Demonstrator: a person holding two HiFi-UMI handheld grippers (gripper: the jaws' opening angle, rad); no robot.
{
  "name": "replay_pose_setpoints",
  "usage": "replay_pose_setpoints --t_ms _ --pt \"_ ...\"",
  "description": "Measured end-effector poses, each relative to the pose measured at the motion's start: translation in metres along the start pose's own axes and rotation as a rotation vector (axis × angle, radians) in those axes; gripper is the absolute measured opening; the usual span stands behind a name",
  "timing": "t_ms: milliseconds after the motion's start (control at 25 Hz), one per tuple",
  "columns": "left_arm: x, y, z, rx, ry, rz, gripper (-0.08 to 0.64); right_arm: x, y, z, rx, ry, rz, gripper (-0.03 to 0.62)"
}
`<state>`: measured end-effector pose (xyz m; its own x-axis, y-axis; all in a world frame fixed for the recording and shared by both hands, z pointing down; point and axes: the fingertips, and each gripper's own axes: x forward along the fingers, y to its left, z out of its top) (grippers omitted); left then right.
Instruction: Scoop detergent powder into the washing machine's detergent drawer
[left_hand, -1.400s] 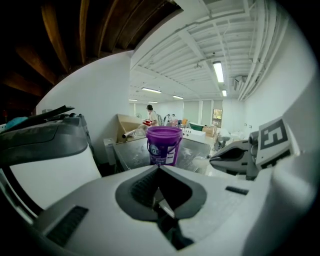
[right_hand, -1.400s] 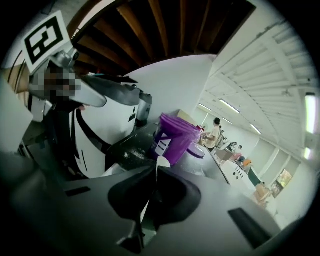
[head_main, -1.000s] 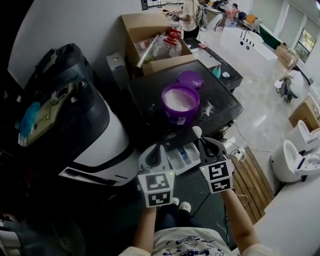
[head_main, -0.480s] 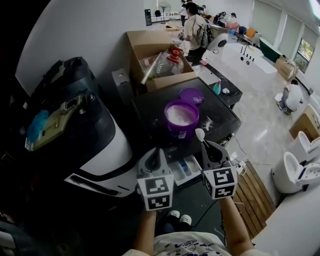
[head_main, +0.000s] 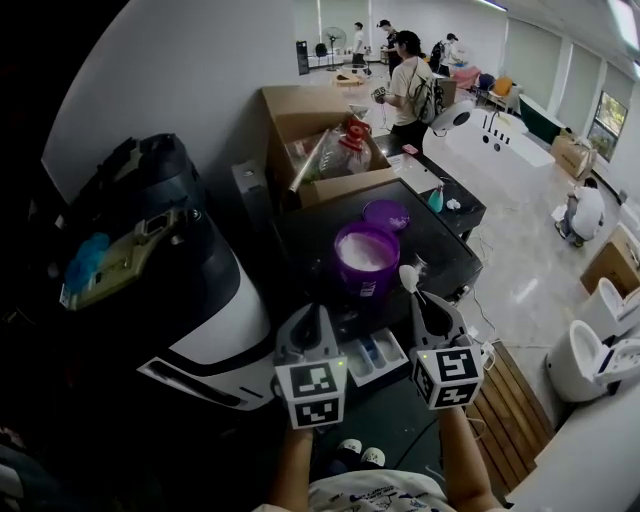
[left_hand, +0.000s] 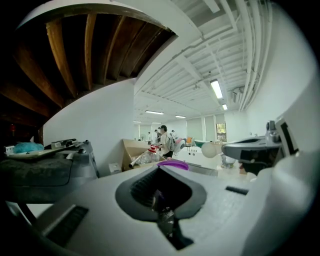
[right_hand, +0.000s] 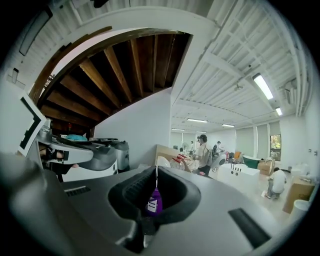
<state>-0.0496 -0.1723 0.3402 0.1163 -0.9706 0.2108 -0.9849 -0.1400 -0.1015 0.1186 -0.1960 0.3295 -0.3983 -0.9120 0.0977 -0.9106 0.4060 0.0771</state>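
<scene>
White wall (head_main: 190, 70) behind; glossy pale floor (head_main: 520, 262) to the right; a white bathtub (head_main: 492, 132) farther back; strip lights (right_hand: 262, 86) overhead.

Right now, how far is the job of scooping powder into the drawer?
Done: the purple tub is open, its lid lies behind it, and the detergent drawer is pulled out. In hand: the right gripper is shut on the white scoop, held between tub and drawer. Remaining: tipping powder into the drawer; I cannot tell whether any is there yet.

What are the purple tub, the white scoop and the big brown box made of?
Purple tub: probably plastic, going by its smooth, evenly coloured wall.
White scoop: likely plastic, plain matte white.
Brown box: cardboard, going by its dull tan flaps.
</scene>
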Motion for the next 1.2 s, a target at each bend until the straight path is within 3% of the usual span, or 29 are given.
replay_pose_setpoints --t_ms 1200 --pt "-0.010 0.003 0.014 0.004 -0.036 0.013 0.003 -0.011 0.000 0.016 0.046 -0.048 -0.010 0.020"
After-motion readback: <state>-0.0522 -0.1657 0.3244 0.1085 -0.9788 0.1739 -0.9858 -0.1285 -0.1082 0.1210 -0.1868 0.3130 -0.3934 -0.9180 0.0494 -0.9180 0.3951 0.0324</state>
